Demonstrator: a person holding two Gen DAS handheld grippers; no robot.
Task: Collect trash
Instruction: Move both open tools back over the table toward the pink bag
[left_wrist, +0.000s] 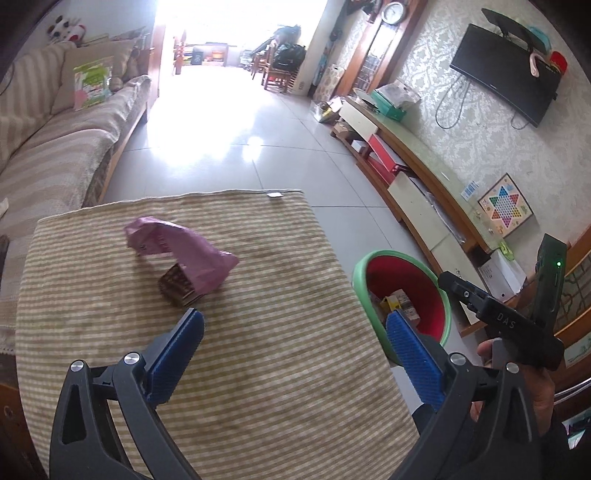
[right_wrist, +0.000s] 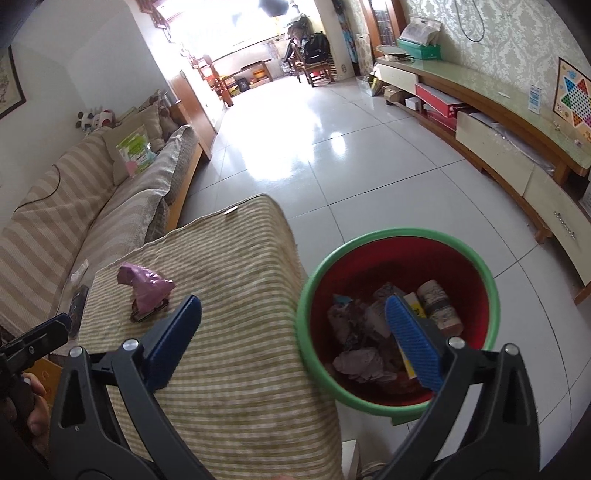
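Observation:
A crumpled pink wrapper (left_wrist: 184, 251) lies on the striped cloth of the table (left_wrist: 240, 350), draped over a small brown packet (left_wrist: 177, 288). My left gripper (left_wrist: 295, 332) hovers near the table's right front, jaws wide apart and empty. Beside the table stands a red bin with a green rim (right_wrist: 399, 314), holding crumpled paper, a roll and small boxes. My right gripper (right_wrist: 295, 314) hangs over the gap between table edge and bin, open with nothing in it. The pink wrapper (right_wrist: 147, 284) also shows in the right wrist view.
A striped sofa (left_wrist: 55, 140) runs along the left. A long low cabinet (left_wrist: 417, 173) lines the right wall, with a game board (left_wrist: 504, 210) and a television (left_wrist: 506, 74) above. Shiny tiled floor (right_wrist: 332, 147) stretches ahead. A hand (left_wrist: 517, 387) holds the right tool.

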